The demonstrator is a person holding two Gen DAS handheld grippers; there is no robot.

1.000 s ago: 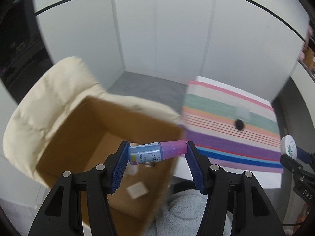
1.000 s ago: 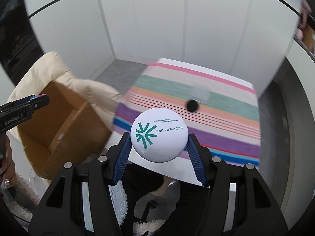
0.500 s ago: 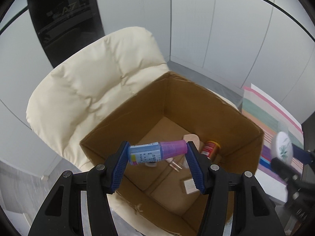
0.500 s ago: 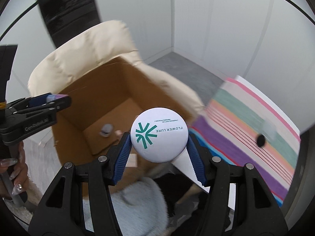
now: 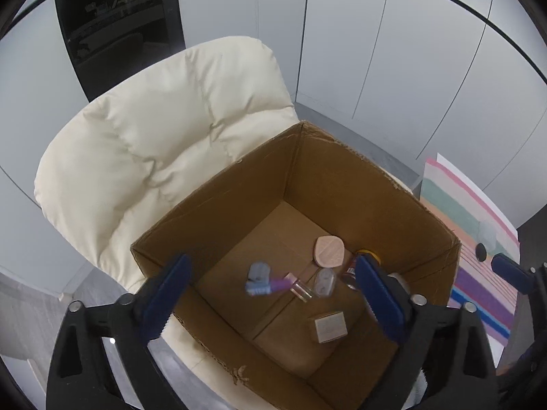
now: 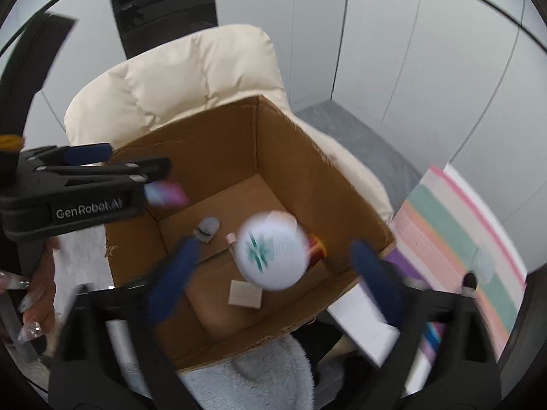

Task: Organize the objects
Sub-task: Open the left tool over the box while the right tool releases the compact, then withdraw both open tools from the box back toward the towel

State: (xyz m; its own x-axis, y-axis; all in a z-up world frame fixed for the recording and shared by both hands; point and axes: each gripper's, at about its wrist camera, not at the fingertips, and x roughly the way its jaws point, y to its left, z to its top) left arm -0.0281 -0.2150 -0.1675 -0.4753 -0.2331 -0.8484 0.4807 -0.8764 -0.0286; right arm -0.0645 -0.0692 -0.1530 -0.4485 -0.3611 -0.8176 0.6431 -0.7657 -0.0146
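Observation:
An open cardboard box (image 5: 342, 177) sits on a cream padded chair (image 5: 154, 136). My left gripper (image 5: 270, 294) is open above it; a blue bottle with a purple cap (image 5: 265, 287), blurred, is in the air inside the box. It shows blurred under the left gripper in the right wrist view (image 6: 167, 194). My right gripper (image 6: 273, 273) is open over the box (image 6: 212, 143); a white round compact (image 6: 271, 251) with a teal logo, blurred, is loose between the fingers. Several small items lie in the box: a pink flat case (image 5: 328, 251), a small carton (image 5: 330, 326).
A striped cloth covers a table (image 5: 478, 239) right of the box, with a small black object (image 5: 481, 252) on it. A grey fluffy fabric (image 6: 253, 376) lies below the box's near edge. White cabinet walls stand behind the chair.
Both grippers have opened over the box. The blue bottle has left the left gripper and drops into the box; the white compact has left the right gripper's fingers.

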